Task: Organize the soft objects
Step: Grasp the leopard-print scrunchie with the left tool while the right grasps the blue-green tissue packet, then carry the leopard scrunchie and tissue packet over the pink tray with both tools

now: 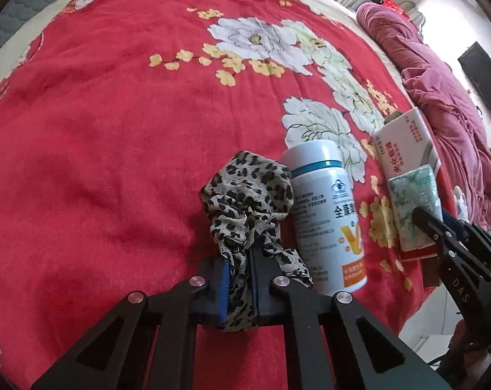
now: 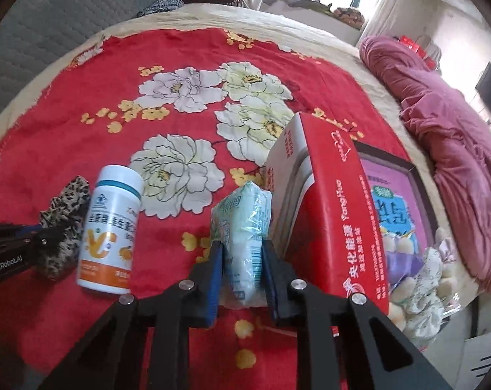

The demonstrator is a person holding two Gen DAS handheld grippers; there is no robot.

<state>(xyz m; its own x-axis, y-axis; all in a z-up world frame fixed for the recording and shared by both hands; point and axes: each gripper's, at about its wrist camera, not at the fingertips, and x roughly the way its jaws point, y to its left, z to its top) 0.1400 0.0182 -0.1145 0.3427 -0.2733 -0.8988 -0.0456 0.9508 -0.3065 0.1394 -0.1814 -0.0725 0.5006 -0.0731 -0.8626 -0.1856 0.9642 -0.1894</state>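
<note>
My left gripper (image 1: 240,263) is shut on a leopard-print cloth (image 1: 248,191), which bunches up ahead of the fingers on the red floral blanket (image 1: 115,130). The cloth also shows in the right wrist view (image 2: 65,221) at far left, with the left gripper (image 2: 34,240) on it. My right gripper (image 2: 242,253) is shut on a soft pack of tissues (image 2: 245,224) with a pale green print. The tissue pack shows in the left wrist view (image 1: 414,208) with the right gripper (image 1: 440,227) on it.
A white vitamin bottle (image 1: 326,214) lies between cloth and tissues, also in the right wrist view (image 2: 110,230). A red and white carton (image 2: 326,208) stands right of the tissues. A pink box (image 2: 394,208) holds soft items. A pink quilt (image 2: 456,136) lies at the bed's right edge.
</note>
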